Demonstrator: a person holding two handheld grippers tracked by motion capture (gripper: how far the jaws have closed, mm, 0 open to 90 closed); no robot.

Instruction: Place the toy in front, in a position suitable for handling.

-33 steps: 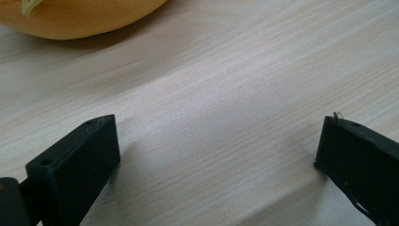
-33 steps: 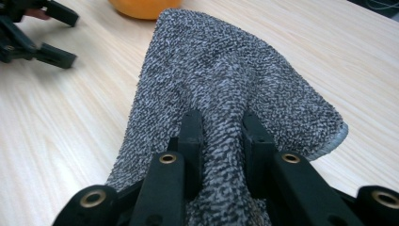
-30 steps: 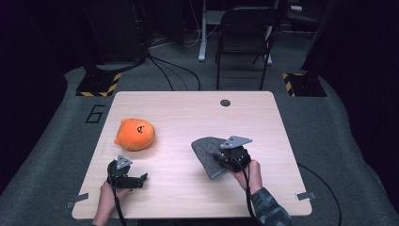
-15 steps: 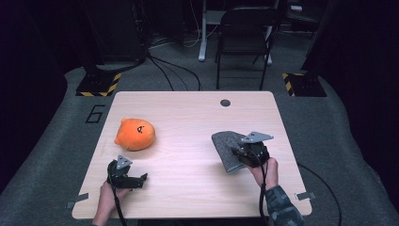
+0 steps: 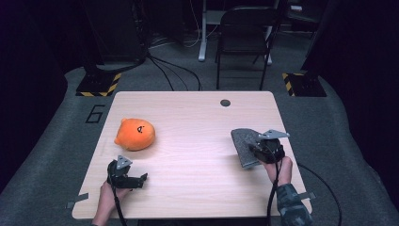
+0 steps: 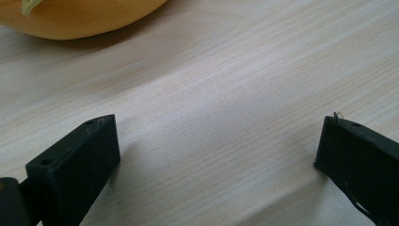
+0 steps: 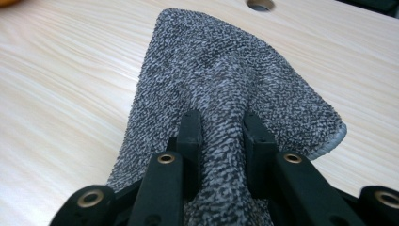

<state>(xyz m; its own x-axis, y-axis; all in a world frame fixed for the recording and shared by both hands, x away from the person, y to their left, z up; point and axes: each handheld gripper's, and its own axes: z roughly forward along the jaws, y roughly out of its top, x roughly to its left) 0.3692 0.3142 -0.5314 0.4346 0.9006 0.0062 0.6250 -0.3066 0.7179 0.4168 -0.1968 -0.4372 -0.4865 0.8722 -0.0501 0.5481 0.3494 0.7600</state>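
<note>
A grey terry cloth (image 5: 243, 143) (image 7: 226, 80) lies on the right side of the wooden table (image 5: 197, 122). My right gripper (image 5: 266, 151) (image 7: 220, 129) is shut on a pinched fold of that cloth, its near part bunched between the jaws. An orange plush toy (image 5: 135, 133) (image 6: 80, 16) sits at the left of the table. My left gripper (image 5: 136, 180) (image 6: 216, 146) rests on the table near the front left edge, just in front of the plush, its jaws wide open over bare wood.
A round cable hole (image 5: 225, 102) (image 7: 259, 4) pierces the table's far side. A folding chair (image 5: 247, 33) stands on the floor beyond the table, with cables and hazard-striped bases around it. Bare wood spans the table's middle.
My right gripper has dragged the grey cloth to the right, toward the table's right edge. The left gripper and the plush have stayed put.
</note>
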